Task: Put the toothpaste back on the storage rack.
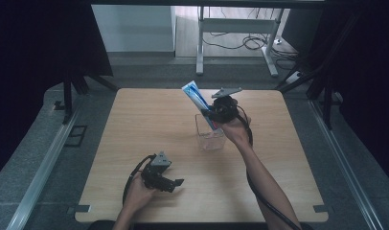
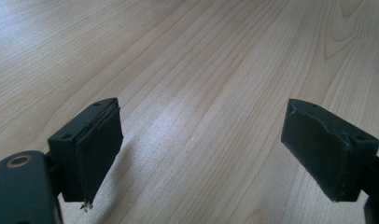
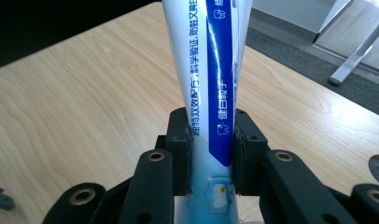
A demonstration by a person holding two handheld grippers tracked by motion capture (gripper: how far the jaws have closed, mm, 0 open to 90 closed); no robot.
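High view: above person's side, looks forward and down over whole table (image 1: 135,124). Left gripper view: low, close to the tabletop, along its jaws. Right gripper view: close on held tube (image 3: 211,84). All 3 share the table.

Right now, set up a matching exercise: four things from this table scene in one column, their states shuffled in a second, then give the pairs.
1. blue-and-white toothpaste tube
2. clear square plastic cup
3. left claw
4. right claw

A. open, nothing between its pads
B. standing upright on the wooden table
C. clamped between two pads
D. shut on a tube

Pairs: 1-C, 2-B, 3-A, 4-D
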